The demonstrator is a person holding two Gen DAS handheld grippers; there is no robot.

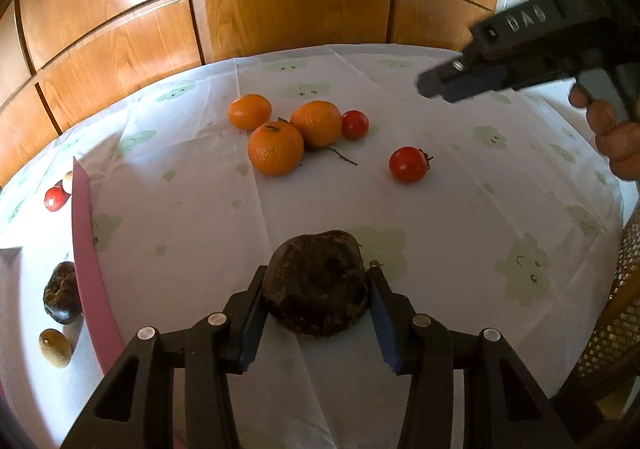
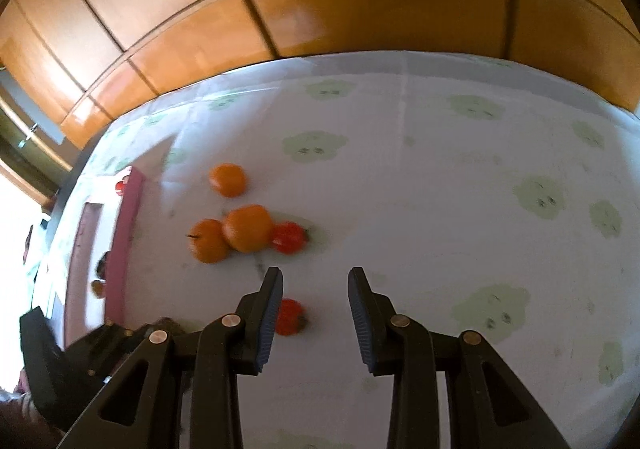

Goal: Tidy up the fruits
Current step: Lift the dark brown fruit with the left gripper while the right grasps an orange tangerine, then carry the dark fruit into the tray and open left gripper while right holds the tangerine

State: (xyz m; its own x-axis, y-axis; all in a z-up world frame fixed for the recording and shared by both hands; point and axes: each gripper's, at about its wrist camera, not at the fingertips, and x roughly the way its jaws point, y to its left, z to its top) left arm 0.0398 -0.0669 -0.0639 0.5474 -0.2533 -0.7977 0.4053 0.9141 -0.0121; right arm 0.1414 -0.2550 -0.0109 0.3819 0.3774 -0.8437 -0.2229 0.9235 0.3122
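My left gripper (image 1: 316, 273) has its jaws around a dark brown wrinkled fruit (image 1: 316, 285) that sits on the white tablecloth; both pads touch its sides. Three oranges (image 1: 275, 147) lie mid-table with a red tomato (image 1: 354, 124) beside them and another tomato (image 1: 407, 164) to the right. My right gripper (image 2: 315, 277) is open and empty above the table, with a red tomato (image 2: 290, 316) just below its left finger. It also shows in the left wrist view (image 1: 440, 85) at the upper right. The oranges (image 2: 247, 228) lie ahead to its left.
A pink-rimmed tray (image 1: 86, 249) at the left holds a dark fruit (image 1: 62, 299), a brownish fruit (image 1: 55, 347) and a red one (image 1: 54, 198). The tray also shows in the right wrist view (image 2: 126, 225). Wooden cabinets (image 1: 280, 9) stand behind the table. A wicker chair (image 1: 616, 321) is at the right.
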